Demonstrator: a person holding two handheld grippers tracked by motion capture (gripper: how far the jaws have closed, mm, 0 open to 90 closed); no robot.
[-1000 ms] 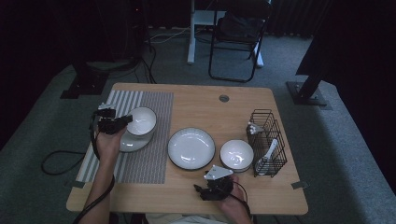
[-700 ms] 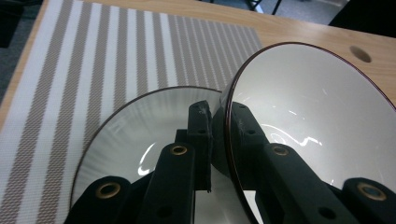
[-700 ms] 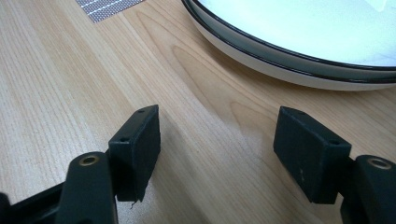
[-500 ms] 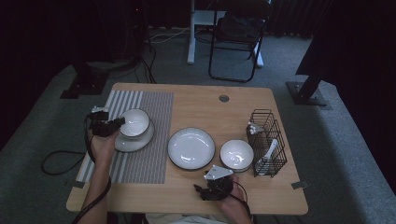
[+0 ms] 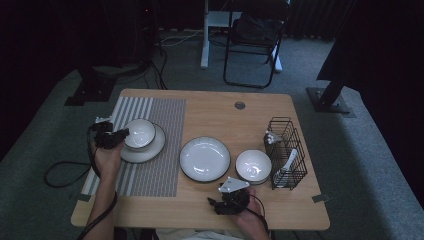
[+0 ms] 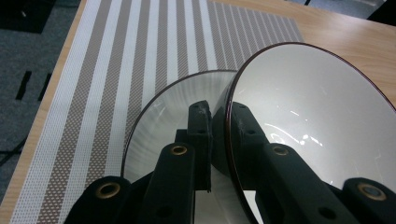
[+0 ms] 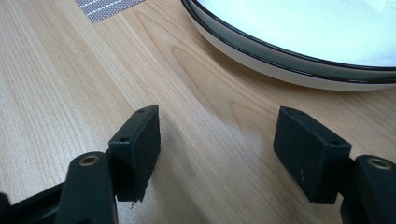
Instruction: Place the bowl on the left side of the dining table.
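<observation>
My left gripper (image 5: 122, 134) is shut on the rim of a small white bowl (image 5: 139, 133) with a dark edge. One jaw is inside the bowl (image 6: 308, 107) and one outside, where my left gripper (image 6: 219, 116) pinches it. The bowl hangs tilted just over a white plate (image 5: 147, 149) on the striped placemat (image 5: 155, 165); I cannot tell whether bowl and plate (image 6: 173, 116) touch. Near the table's front edge my right gripper (image 5: 222, 200) is open, with bare wood between the jaws of my right gripper (image 7: 217, 135).
A large white plate (image 5: 205, 158) lies mid-table, and its rim (image 7: 299, 37) is just beyond my right gripper. To its right stand a second white bowl (image 5: 253, 166) and a black wire rack (image 5: 287, 152) holding a white spoon. A chair stands beyond the table.
My left gripper has carried the bowl leftward and slightly down, closer over the plate on the placemat. The right gripper has stayed put.
</observation>
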